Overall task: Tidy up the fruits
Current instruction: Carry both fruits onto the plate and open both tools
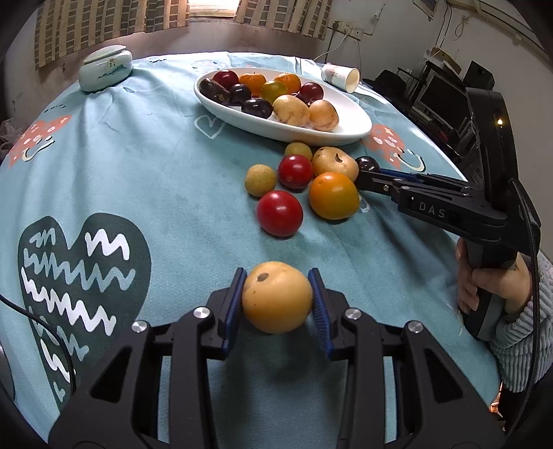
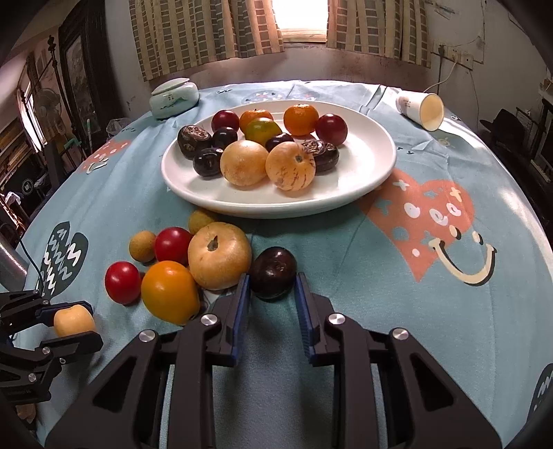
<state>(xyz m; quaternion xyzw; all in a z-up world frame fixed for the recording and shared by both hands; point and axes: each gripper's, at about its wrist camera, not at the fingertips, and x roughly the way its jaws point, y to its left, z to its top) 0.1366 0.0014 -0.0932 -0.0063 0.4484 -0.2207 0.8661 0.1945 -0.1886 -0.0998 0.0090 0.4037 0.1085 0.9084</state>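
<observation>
Left wrist view: the left tool [image 1: 277, 297] is clenched on a yellow fruit [image 1: 276, 297] held above the surface [image 1: 155, 179]; loose fruits lie ahead of it, the white plate [image 1: 345, 133] beyond.

Right wrist view: the right tool [image 2: 272, 288] grasps a dark plum [image 2: 273, 272] on the surface, the plate straight ahead.

Indoor daylight, sharp centre, heavy fisheye warp.
Blown-out window [image 2: 300, 15] at top centre of right wrist view, glaring between curtains [image 2: 204, 34]; soft shadows under plate [image 2: 363, 179] and fruit on tablecloth [image 1: 138, 179]. Dark vignette in all corners, edges bent and smeared, room at far sides dim, slightly soft.
</observation>
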